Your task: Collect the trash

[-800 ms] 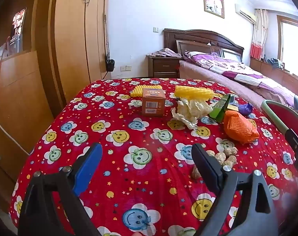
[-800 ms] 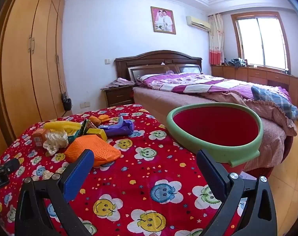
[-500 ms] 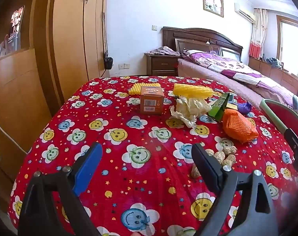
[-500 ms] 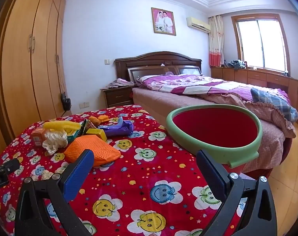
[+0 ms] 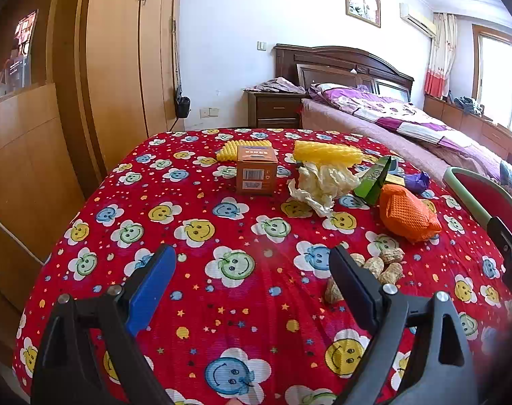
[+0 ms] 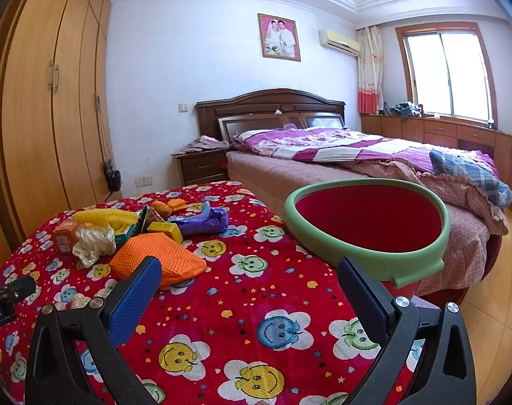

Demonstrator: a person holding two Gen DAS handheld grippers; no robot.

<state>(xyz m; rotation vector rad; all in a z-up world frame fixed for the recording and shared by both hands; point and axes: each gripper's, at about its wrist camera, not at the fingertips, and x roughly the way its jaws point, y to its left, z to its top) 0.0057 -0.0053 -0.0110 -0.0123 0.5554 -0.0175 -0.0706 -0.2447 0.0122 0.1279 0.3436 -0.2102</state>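
While trash is lying on the smiley tablecloth [image 5: 201, 229], both the left gripper [image 5: 252, 270] and right gripper [image 6: 249, 280] are hovering spread apart, holding nothing.

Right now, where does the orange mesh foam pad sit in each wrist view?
Left wrist: orange mesh foam pad right of centre, beyond the peanut shells.
Right wrist: lower left, just past the right gripper's left finger.
Shared landmark: crumpled white plastic bag, beside the pad in both.
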